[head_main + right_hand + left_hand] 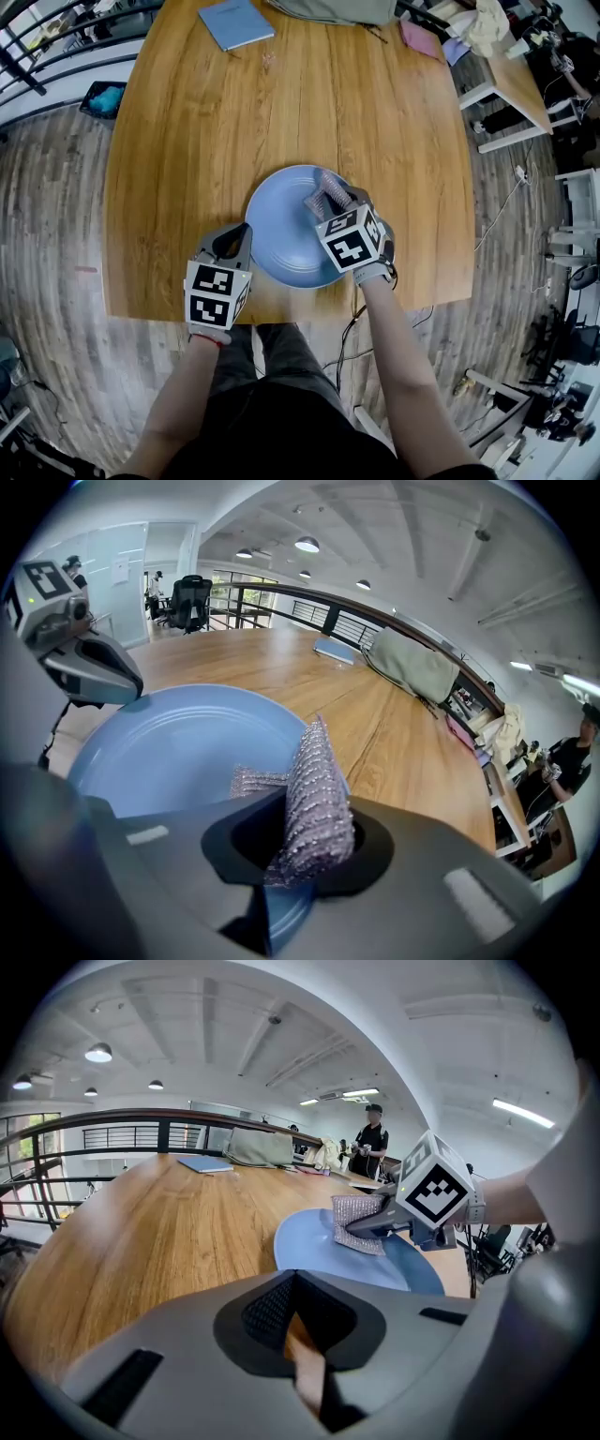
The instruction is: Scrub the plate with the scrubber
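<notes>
Wooden table (pixel 187 141) fills most of my head view, with a blue notebook (pixel 236 22) and a grey-green bag (pixel 333 9) along its top edge. The blue plate (pixel 281 234) sits just below the centre of the frame, close to the table's near edge.

My right gripper (pixel 336 204) reaches in over the right side of the plate. Its own view shows the jaws closed on the silvery mesh scrubber (pixel 314 799), which stands up out of them with its far edge down on the plate. I cannot tell how firmly it presses.

My left gripper (pixel 234 242) sits at the lower left of the plate, its tip right at the rim. From these views I cannot say whether it touches. In its own view the jaws are drawn together with nothing between them, only a thin slit of wood showing through. The plate (pixel 328 1251) lies ahead and to the right in that view, and a person (pixel 372 1143) stands in the background.
</notes>
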The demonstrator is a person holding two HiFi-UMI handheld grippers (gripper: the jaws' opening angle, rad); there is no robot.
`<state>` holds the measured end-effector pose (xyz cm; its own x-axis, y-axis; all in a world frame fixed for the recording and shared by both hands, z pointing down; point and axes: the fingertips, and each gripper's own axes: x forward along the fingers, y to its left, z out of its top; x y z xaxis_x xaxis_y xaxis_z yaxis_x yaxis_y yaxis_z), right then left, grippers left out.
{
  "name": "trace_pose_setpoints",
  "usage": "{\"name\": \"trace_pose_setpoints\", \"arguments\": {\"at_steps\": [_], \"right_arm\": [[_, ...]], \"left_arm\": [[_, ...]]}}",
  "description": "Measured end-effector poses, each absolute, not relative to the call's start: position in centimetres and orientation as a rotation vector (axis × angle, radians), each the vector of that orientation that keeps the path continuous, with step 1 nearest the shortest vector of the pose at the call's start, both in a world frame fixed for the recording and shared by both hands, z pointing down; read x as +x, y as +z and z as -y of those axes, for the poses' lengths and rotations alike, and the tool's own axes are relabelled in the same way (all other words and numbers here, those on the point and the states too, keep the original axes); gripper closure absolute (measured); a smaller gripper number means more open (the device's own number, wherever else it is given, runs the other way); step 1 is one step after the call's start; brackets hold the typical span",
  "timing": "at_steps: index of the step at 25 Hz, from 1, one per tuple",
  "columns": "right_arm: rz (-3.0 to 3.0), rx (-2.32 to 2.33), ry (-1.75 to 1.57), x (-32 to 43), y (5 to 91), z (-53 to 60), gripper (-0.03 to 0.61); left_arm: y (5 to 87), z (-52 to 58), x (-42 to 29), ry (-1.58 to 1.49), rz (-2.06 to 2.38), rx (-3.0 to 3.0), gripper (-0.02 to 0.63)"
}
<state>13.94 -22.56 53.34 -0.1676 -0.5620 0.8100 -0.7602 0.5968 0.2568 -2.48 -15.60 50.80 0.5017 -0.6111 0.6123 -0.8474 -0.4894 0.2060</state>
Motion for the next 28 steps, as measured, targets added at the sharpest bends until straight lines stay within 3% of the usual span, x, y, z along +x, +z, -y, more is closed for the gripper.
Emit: {"name": "trace_pose_setpoints", "arguments": {"at_steps": [14, 28], "right_arm": [[1.796, 0.943, 0.410, 15.6, 53.7, 16.5, 0.508], [1.871, 0.708, 0.488, 10.2, 53.8, 12.5, 0.508]], "left_arm": [[50.9, 15.8, -2.4, 0.645, 1.201, 2.253, 0.618], [50.8, 15.8, -2.3, 0.646, 1.195, 2.256, 0.617]]}}
